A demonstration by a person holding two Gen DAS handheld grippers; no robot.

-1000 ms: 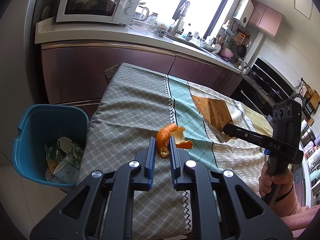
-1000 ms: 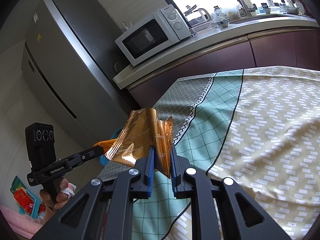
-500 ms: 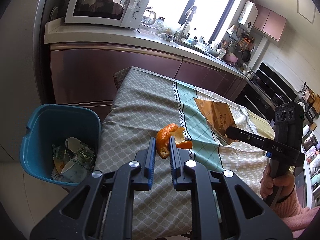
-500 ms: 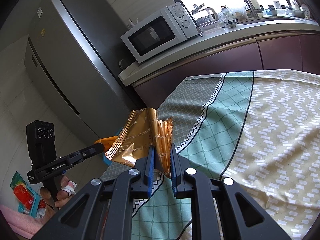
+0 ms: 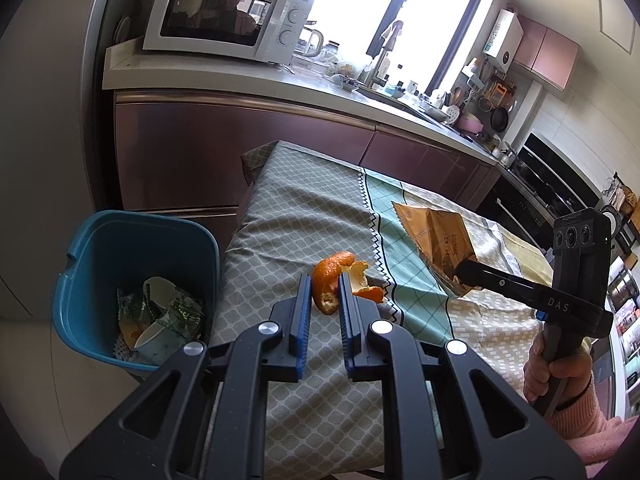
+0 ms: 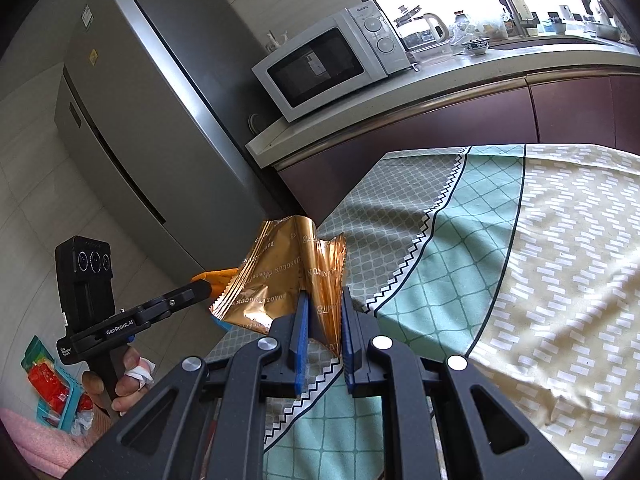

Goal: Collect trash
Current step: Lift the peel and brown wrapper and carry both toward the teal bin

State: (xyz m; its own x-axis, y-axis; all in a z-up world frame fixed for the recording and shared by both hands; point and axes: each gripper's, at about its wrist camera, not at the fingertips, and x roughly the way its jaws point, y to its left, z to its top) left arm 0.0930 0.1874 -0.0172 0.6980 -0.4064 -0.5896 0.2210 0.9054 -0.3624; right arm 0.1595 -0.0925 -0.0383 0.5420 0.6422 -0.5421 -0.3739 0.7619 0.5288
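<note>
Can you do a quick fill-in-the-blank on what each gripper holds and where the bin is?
1. The left gripper is shut on an ____ peel.
2. The right gripper is shut on a gold ____.
3. The blue bin stands on the ____ beside the table.

Missing words: orange; wrapper; floor.

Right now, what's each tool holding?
Left tool: closed on the curled orange peel.
Right tool: closed on the crinkled copper foil wrapper.

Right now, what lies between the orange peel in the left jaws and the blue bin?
In the left wrist view, only bare grey-patterned tablecloth and the table edge lie between the orange peel and the blue bin, which stands on the floor beside the table.
</note>
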